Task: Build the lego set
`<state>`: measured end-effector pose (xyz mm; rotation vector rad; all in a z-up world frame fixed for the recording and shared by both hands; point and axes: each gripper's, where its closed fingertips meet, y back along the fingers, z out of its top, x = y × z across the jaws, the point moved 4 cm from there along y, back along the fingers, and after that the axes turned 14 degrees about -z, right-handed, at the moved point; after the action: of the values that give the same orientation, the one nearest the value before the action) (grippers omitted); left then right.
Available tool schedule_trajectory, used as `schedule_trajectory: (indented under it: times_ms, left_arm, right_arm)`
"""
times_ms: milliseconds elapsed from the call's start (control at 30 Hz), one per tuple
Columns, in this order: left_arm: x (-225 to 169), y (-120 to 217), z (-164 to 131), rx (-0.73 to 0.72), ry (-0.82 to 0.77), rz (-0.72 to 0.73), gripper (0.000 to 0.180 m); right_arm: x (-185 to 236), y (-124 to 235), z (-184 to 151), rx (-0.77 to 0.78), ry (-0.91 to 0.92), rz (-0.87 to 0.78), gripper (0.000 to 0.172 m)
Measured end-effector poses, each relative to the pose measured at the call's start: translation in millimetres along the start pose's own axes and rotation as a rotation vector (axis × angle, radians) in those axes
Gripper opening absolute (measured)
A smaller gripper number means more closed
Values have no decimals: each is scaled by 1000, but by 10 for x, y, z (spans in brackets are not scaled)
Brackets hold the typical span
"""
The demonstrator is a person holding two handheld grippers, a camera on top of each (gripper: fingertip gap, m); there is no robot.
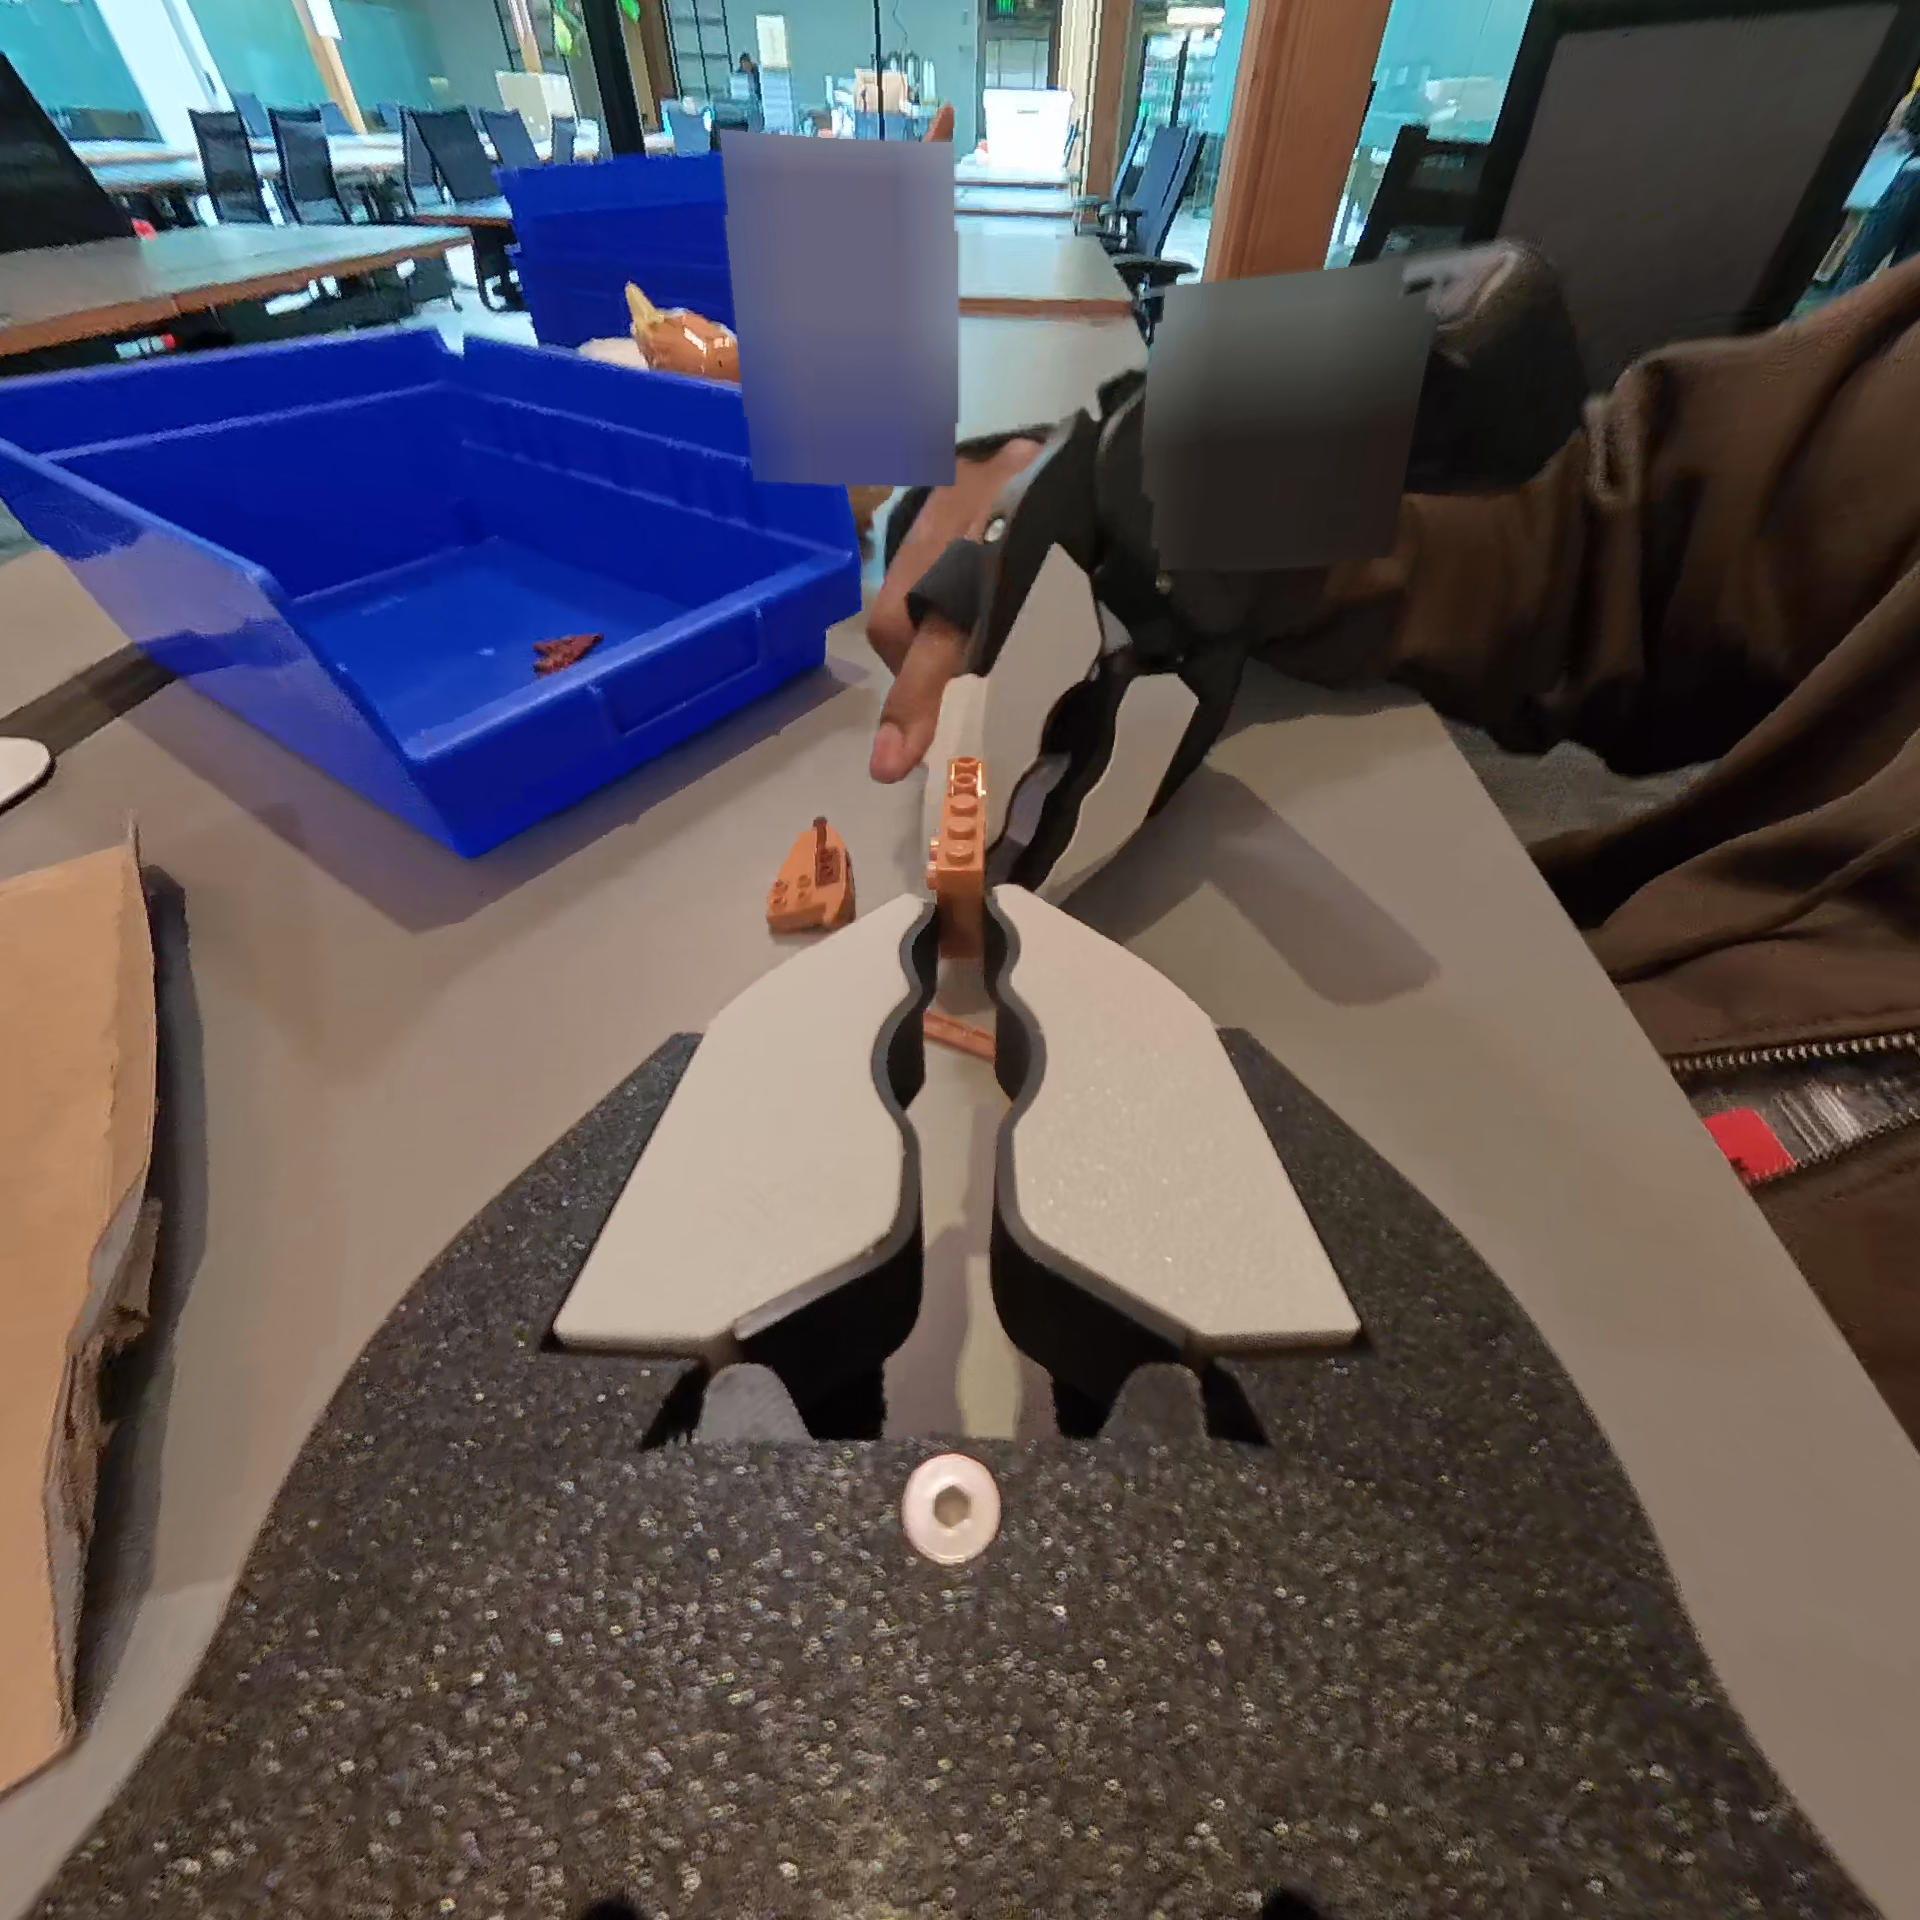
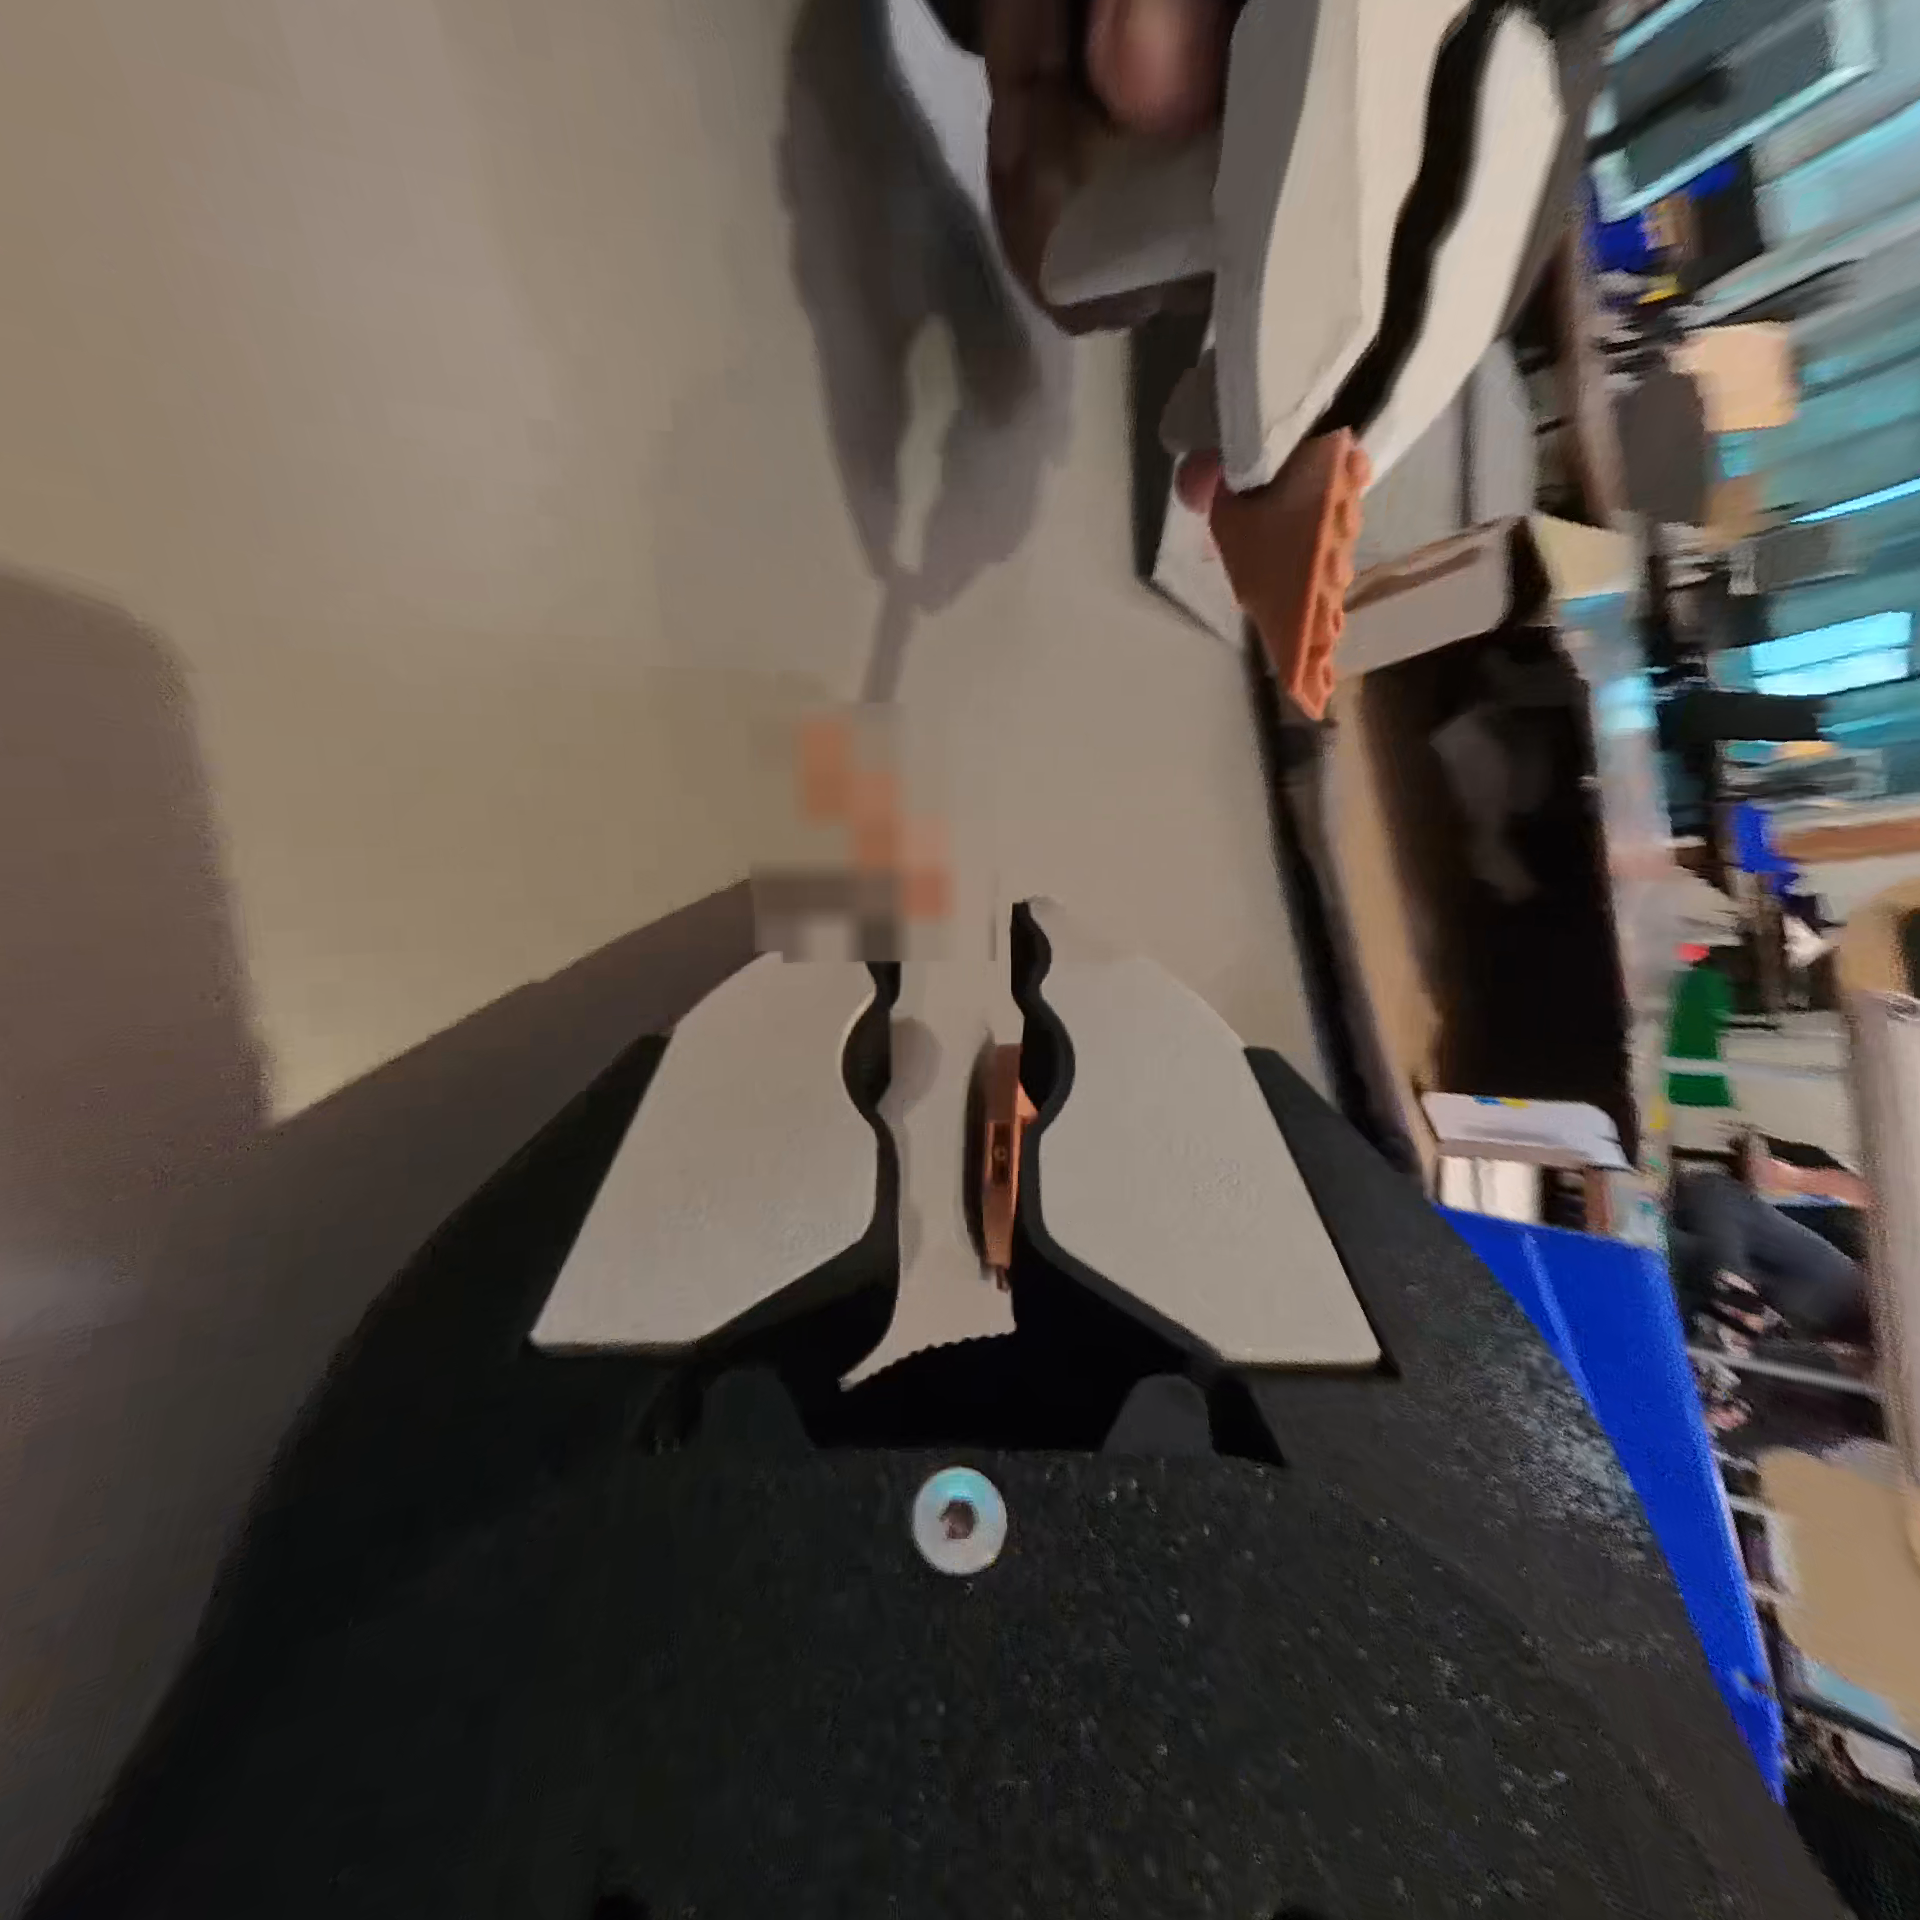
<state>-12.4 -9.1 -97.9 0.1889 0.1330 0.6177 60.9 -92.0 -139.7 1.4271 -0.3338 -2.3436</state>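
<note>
My left gripper (image 1: pixel 961 914) is shut on an upright orange studded brick (image 1: pixel 961 831) just above the grey table (image 1: pixel 520 1039). It also shows in the right wrist view (image 2: pixel 1340 436), with the brick (image 2: pixel 1309 582) sticking out of it. My right gripper (image 2: pixel 951 956) is open. A small brown-orange piece (image 2: pixel 1003 1143) lies against its right finger, and the left pad stands clear of it. In the left wrist view the right gripper (image 1: pixel 1086 831) hangs fingers-down just behind the brick. A small orange brick assembly (image 1: pixel 810 883) and a thin orange piece (image 1: pixel 961 1034) lie on the table.
An open blue bin (image 1: pixel 260 582) with a dark red piece (image 1: pixel 566 652) stands at the left, and a second blue bin (image 1: pixel 613 249) behind it. Cardboard (image 1: pixel 62 1143) lies at the near left. A hand's finger (image 1: pixel 904 727) and a brown sleeve (image 1: pixel 1662 571) reach in from the right. Spacing between my two grippers at the tips: around 7 centimeters.
</note>
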Motion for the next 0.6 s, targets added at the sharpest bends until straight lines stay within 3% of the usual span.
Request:
schedule_trajectory:
  times_ms: [133,300,500,600]
  left_arm:
    - [-32,48,-123,77,23,-1,8]
    - [-37,99,-285,194,100,-16,8]
    - [-35,89,-454,310,166,-33,8]
    - [-40,90,-451,311,160,-31,8]
  right_arm:
    - [22,-176,-38,42,26,209,28]
    - [-31,-314,-22,88,-25,427,23]
    - [38,-376,54,155,-153,596,9]
    - [51,-388,80,190,-206,575,9]
